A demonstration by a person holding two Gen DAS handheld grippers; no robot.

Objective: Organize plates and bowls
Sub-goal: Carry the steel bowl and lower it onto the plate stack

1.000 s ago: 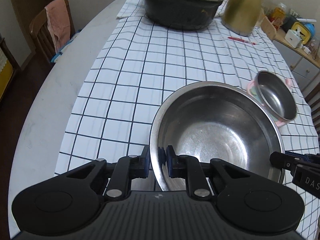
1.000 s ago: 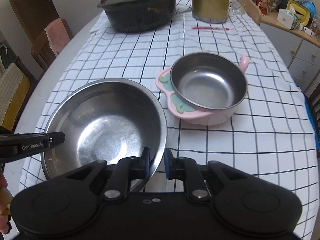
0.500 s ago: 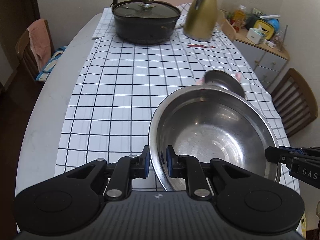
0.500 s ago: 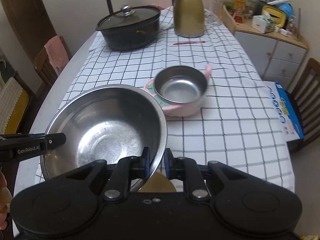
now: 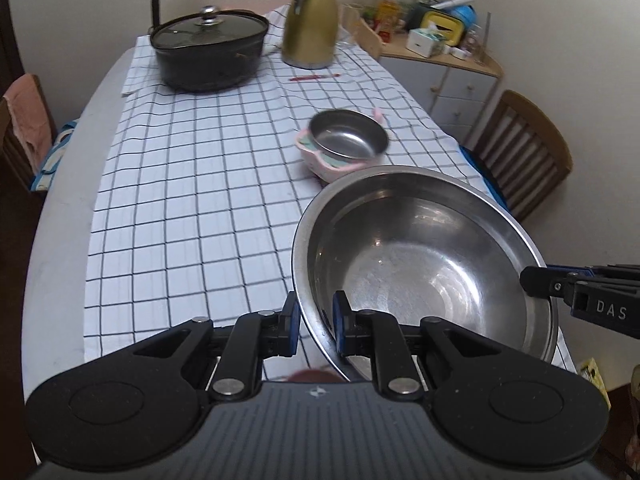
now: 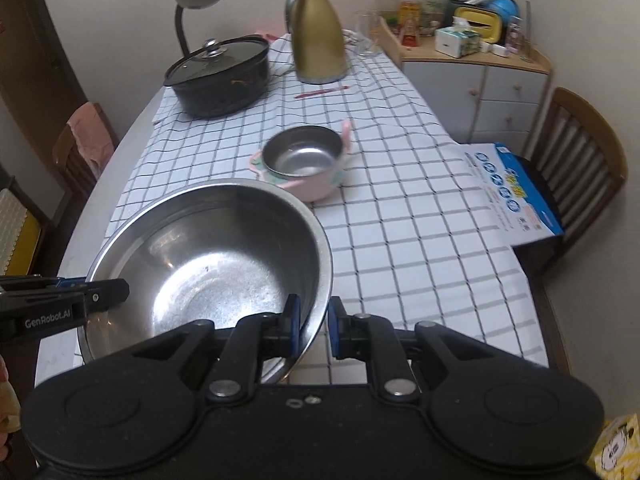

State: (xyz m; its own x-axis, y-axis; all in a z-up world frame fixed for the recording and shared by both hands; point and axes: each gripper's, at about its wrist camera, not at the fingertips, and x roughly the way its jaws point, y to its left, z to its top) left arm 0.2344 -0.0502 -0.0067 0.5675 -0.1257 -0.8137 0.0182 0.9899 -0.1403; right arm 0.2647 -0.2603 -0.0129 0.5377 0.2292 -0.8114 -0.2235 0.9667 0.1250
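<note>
Above the near end of the checked cloth (image 5: 192,184), the big bowl (image 5: 424,264) is held clear of it. Left gripper (image 5: 314,322) and right gripper (image 6: 312,326), jaws nearly closed, each pinch the bowl's rim on opposite sides. Beyond the bowl, a small bowl (image 6: 302,156) sits in a pink dish (image 6: 316,188).

Dim, soft indoor light; fisheye-bent edges; slight blur.

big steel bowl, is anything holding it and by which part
Both grippers hold the big steel bowl by its rim: left gripper on one side, right gripper on the opposite side.
</note>
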